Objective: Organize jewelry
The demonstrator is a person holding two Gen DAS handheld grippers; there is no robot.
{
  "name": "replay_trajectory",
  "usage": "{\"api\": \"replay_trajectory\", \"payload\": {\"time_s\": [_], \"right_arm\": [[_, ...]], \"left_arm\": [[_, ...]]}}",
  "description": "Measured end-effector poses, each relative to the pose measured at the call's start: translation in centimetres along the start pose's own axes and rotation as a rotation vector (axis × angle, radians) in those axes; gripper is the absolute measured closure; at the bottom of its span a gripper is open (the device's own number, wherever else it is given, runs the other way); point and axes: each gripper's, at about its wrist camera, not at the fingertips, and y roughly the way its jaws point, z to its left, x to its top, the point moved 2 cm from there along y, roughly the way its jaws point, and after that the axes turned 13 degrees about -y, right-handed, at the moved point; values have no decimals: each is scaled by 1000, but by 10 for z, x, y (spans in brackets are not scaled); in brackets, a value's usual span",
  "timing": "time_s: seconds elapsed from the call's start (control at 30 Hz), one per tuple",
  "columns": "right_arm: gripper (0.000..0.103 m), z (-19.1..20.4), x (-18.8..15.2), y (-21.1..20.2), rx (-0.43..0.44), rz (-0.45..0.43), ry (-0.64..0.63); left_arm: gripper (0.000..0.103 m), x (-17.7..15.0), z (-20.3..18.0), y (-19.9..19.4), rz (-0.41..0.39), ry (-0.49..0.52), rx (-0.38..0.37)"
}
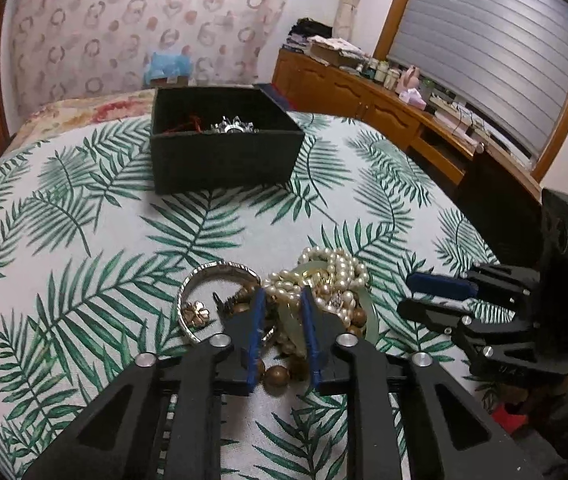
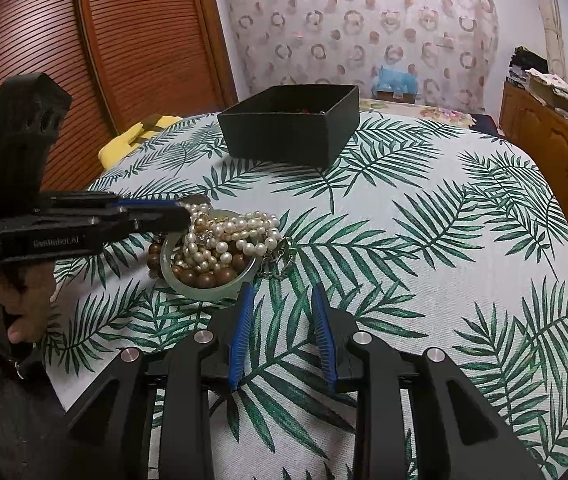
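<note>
left claw pinching into the jewelry heap, right claw idle beside it

we see a tangled heap of jewelry on the palm-leaf print bedspread [image 2: 423, 280]: a white pearl necklace [image 1: 331, 268], a pale green jade bangle [image 2: 204, 290], a strand of round brown wooden beads [image 2: 208, 278], a silver metal bangle [image 1: 216, 270] and a small gold flower piece [image 1: 198, 312] lying inside the silver ring. in the left wrist view our left gripper [image 1: 282, 300] has its blue-padded fingers [image 1: 258, 320] drawn narrow, set into the heap with the near arc of the jade bangle and some pearls between them; the pads look pressed on the bangle's rim. a bare hand [image 2: 20, 304] holds that tool's handle. our right gripper [image 2: 280, 294] stands part open just beside the heap, near the bangle's edge, nothing between its fingers, tips over bare cloth. the open black square box [image 1: 224, 160] sits well apart at the far side of the bedspread, with a silver spiky piece [image 1: 234, 126] and a red cord [image 1: 188, 124] inside. a wooden dresser [image 1: 363, 96] runs along the wall under a shuttered window [image 1: 495, 40].
</note>
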Motion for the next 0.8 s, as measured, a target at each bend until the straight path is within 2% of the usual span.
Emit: {"api": "replay_trajectory", "payload": {"time_s": [0.03,0.33,0.8], "right_arm": [[71,0,0,0,0,0,0],[70,1,0,0,-3,2,-1],[71,3,6,4,-19,18,-27]], "left_arm": [[99,1,0,-2,-8,-1,1],[99,5,4,-8,-39,-4,10],[99,37,-25,-72,-221,89,5]]}}
